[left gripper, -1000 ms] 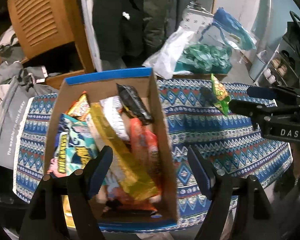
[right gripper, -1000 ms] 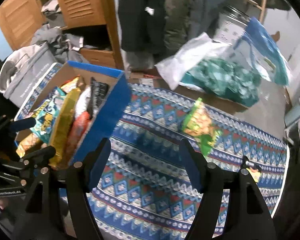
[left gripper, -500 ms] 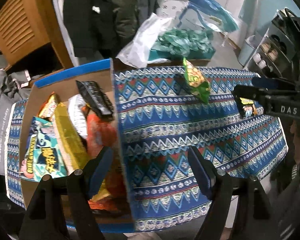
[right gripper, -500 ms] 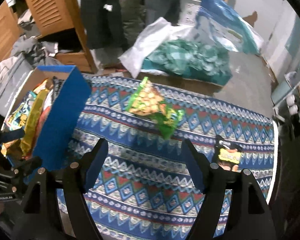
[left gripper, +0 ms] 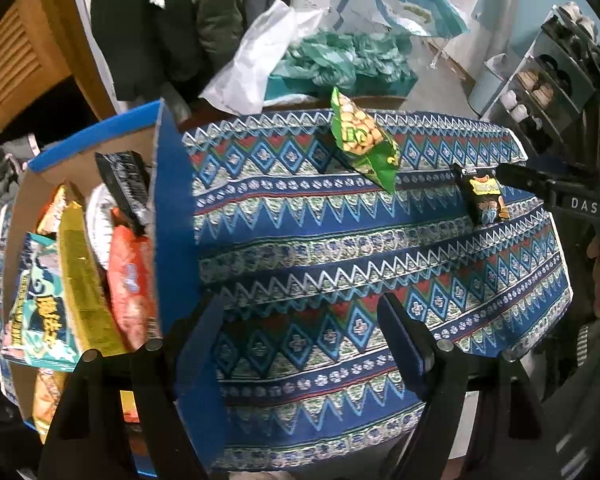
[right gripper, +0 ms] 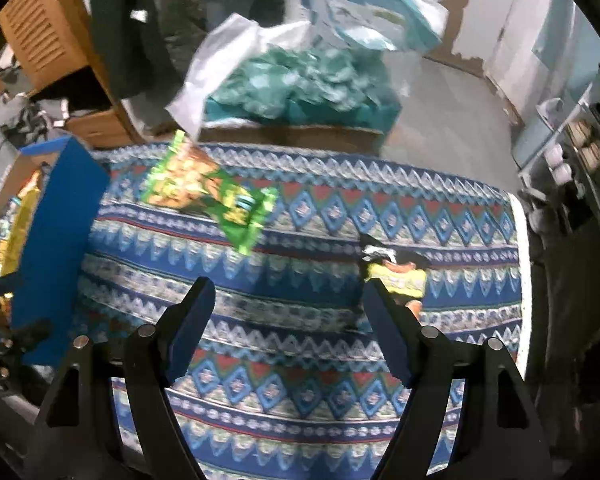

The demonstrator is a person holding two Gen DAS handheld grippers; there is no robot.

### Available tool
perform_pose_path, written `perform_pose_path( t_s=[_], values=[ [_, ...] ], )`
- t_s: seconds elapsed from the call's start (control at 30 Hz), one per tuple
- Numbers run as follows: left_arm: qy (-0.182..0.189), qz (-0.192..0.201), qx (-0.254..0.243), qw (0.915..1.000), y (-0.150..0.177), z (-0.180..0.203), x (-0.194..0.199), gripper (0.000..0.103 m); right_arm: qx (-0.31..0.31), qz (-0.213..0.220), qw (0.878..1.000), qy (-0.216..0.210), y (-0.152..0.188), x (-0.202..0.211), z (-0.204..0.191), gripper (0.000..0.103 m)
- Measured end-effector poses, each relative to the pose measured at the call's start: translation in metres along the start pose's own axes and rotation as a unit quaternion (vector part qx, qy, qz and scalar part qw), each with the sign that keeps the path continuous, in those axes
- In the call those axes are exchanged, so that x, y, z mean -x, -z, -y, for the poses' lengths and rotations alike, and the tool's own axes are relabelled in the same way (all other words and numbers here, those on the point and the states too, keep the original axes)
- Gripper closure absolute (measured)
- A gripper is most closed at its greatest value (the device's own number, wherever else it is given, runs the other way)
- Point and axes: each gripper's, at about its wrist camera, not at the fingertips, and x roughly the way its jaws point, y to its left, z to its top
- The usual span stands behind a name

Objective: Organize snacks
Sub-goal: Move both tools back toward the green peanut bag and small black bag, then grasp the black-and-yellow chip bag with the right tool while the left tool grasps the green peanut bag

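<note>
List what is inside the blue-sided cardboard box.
The blue-sided cardboard box holds standing snack packets: black, silver, orange, yellow and teal. Anything beneath them, and the box floor, is covered.

Patterned tablecloth (left gripper: 308,236), shoe rack (left gripper: 540,92), coats (left gripper: 160,20)

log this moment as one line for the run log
left gripper: open, empty | right gripper: open, empty | green bag, black packet: loose on cloth | box: full

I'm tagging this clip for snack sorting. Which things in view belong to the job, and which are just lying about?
Job:
- blue box of snacks
- green snack bag on the tablecloth
- small black-and-yellow packet on the tablecloth

Lying about:
- teal plastic heap
- white bag
- hanging coats
- shoe rack
</note>
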Motion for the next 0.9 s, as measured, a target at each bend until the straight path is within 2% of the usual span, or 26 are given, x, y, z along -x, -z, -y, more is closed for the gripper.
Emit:
perform_pose_path(
  t_s=[0.17, 0.33, 0.47, 0.6, 0.77, 0.9],
  values=[
    [0.005, -0.013, 0.0, 0.9999, -0.005, 0.012, -0.013, 0.022, 0.008, -0.015, 1.0, 0.024, 0.003, -0.007, 0.017, 0.028],
    [0.002, -0.023, 0.005, 0.9997, -0.013, 0.021, -0.03, 0.022, -0.008, -0.029, 0.999, 0.013, -0.002, -0.018, 0.035, 0.027],
    [-0.001, -0.03, 0.008, 0.9995, -0.017, 0.025, -0.043, 0.022, -0.028, -0.051, 0.998, 0.016, -0.006, -0.037, 0.052, 0.027],
    [-0.002, -0.041, 0.013, 0.9991, -0.017, 0.027, -0.057, 0.022, -0.034, -0.081, 0.995, 0.035, -0.006, -0.064, 0.07, 0.027],
    [-0.001, -0.05, 0.023, 0.9985, -0.02, 0.029, -0.07, 0.022, -0.094, -0.107, 0.989, 0.026, 0.002, -0.095, 0.096, 0.027],
    [-0.007, -0.05, 0.016, 0.9986, -0.028, 0.035, -0.078, 0.022, -0.112, -0.117, 0.987, 0.025, 0.008, -0.107, 0.107, 0.027]
  ],
)
